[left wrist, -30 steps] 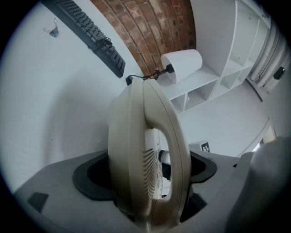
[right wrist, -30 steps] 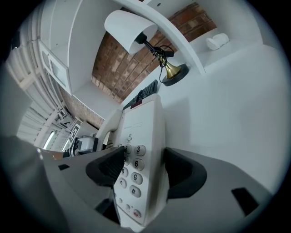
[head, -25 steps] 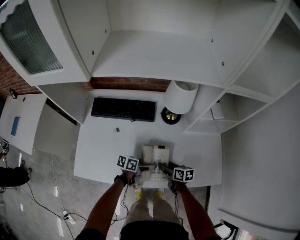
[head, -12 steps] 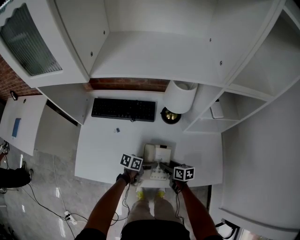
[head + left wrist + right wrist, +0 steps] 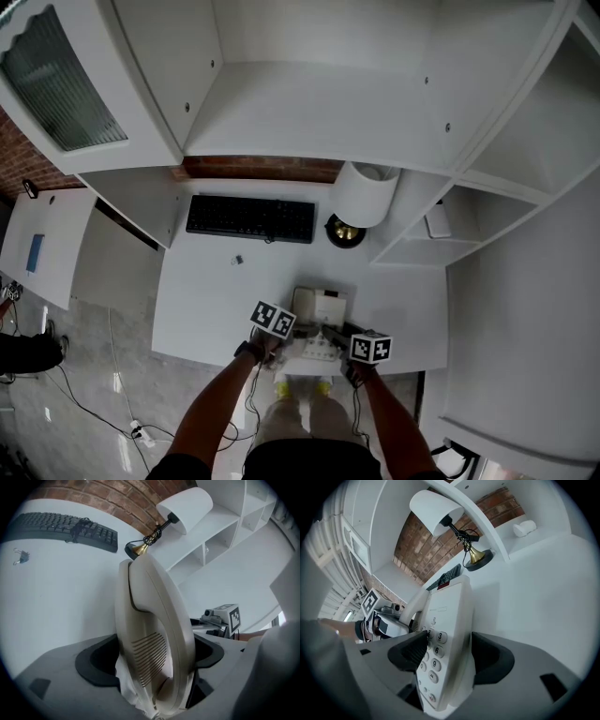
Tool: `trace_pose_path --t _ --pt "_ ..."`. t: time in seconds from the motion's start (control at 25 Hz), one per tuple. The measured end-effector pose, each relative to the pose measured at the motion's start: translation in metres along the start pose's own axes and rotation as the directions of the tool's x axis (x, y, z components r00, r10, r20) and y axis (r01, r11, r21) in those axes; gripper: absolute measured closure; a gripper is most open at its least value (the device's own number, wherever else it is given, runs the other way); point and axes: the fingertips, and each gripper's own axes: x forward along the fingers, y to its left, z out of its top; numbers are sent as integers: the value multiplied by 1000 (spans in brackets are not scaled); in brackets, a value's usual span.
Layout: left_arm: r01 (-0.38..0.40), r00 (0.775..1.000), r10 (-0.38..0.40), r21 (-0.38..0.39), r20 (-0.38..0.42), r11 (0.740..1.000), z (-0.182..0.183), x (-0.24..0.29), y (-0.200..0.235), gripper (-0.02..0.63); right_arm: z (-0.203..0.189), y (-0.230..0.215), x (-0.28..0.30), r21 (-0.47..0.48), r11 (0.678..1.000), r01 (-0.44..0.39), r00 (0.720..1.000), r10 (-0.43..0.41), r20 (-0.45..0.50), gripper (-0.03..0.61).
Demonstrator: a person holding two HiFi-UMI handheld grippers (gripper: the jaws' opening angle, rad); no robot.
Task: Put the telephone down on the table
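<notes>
Two grippers, lower centre of the head view. Left gripper (image 5: 153, 660) is clamped on the one cream handset (image 5: 150, 597). Right gripper (image 5: 446, 652) is clamped on the one telephone base (image 5: 451, 609) at its keypad. Both sit at the table (image 5: 197, 309) near edge; we cannot tell whether they touch it. Further back are one keyboard (image 5: 250, 217), one lamp (image 5: 364, 195) and one binder clip (image 5: 238, 260).

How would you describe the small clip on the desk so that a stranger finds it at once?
Start at the white desk and find the black keyboard along its back. The clip lies alone on the bare top just in front of the keyboard's middle. It is tiny and dark, unlike the pale phone nearer the person.
</notes>
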Motion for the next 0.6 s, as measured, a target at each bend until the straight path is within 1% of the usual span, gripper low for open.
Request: trace_pose_path --t 0.08,0.12,0.16,0.2,0.24,0.32,0.36,0.4,0.48,0.52,0.56,0.6 --pt "-14 1000 14 24 -17 1000 -1 -3 4 153 -1 0 2 -8 1000 4 1000 -4 -5 291" --pt "-31 999 31 39 -16 999 -1 -5 7 182 -1 1 3 -13 1000 6 1000 -6 -9 291" --pt "-50 999 50 50 -8 998 -1 -7 10 183 -2 1 3 -17 1000 7 1000 -7 -11 291" --pt "-67 998 67 52 4 996 -1 -8 11 167 -2 1 3 -20 1000 8 1000 -8 -13 291" --pt "-79 997 78 44 18 996 -1 -9 12 164 -2 0 3 -21 1000 8 1000 -8 -15 291" --pt "-102 993 102 2 59 995 -1 -10 13 164 -2 0 4 -21 1000 3 1000 -4 -29 293" --pt "-116 988 118 -32 96 993 -1 -11 14 164 -2 -1 5 -24 1000 -1 999 0 -41 293" --pt "-130 980 139 -71 142 989 0 -12 15 164 -1 -1 6 -30 1000 -5 998 3 -58 293" --pt "-161 954 191 -145 231 976 0 -12 15 167 2 -2 8 -49 999 -7 995 2 -100 291" --pt "-183 942 222 -170 253 968 0 -11 15 167 3 -1 10 -65 998 -6 993 -2 -122 290" --pt "-207 933 251 -184 258 961 0 -10 16 167 5 0 12 -83 997 -4 990 -8 -141 290" --pt "-227 929 271 -190 251 955 0 -9 17 185 7 1 14 -101 995 -1 988 -15 -155 290"
